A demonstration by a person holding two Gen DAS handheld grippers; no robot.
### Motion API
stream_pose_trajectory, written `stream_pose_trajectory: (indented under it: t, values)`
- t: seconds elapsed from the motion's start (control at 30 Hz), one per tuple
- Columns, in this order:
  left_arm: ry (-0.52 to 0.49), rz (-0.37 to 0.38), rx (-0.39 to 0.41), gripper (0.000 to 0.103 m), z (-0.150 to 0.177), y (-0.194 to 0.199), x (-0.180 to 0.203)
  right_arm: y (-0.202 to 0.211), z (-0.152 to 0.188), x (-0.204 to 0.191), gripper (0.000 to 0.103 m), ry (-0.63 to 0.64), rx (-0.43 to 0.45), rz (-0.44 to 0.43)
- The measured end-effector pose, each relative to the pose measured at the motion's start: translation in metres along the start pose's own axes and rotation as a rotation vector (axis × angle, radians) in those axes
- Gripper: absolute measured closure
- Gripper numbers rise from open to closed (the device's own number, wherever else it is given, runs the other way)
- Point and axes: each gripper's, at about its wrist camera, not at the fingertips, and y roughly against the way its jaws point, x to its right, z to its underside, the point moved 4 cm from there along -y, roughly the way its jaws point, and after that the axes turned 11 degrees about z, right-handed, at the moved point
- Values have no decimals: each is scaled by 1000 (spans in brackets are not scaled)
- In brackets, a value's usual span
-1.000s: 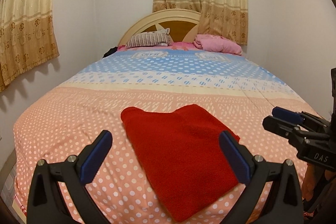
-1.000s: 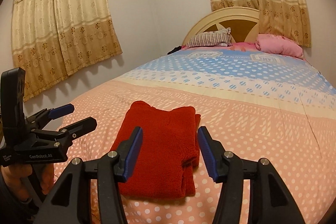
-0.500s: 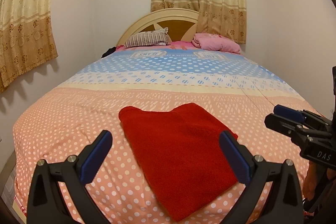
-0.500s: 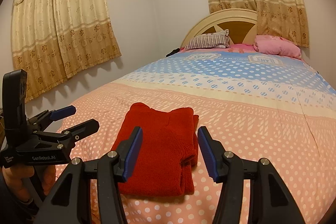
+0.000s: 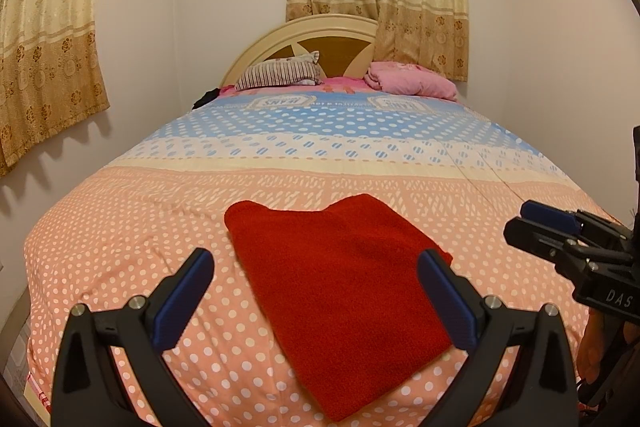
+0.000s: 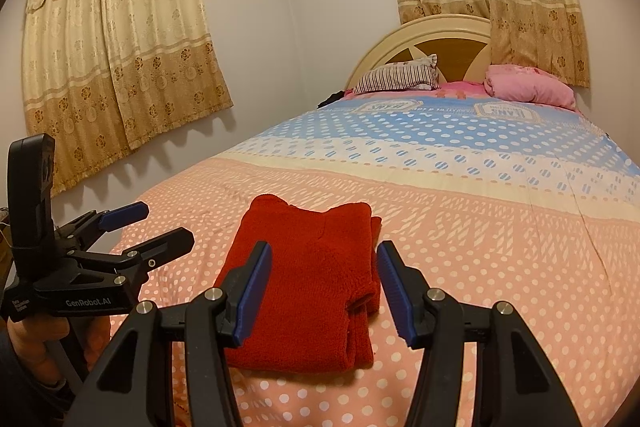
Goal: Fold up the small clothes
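A red fleece garment lies folded into a thick, roughly rectangular stack in the lower centre of both views, on the peach polka-dot part of the bedspread; layered edges show on its right side. The left gripper hovers above it, jaws spread wide and empty. The right gripper is moderately open, holding nothing.

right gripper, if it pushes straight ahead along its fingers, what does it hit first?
Most likely the folded red garment: it lies on the bedspread directly between and ahead of the open right gripper. Depth is unclear; if held high, it could pass over the garment.
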Motion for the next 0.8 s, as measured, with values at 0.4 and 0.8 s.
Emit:
stream_pose_trajectory:
  t: [0.4, 0.8]
  values:
    - [-3, 1, -3, 0, 0, -1, 2, -1, 3, -2, 47, -2, -5, -3]
    - [-11, 10, -4, 0, 2, -3, 2, -2, 6, -2, 47, -10, 1, -2]
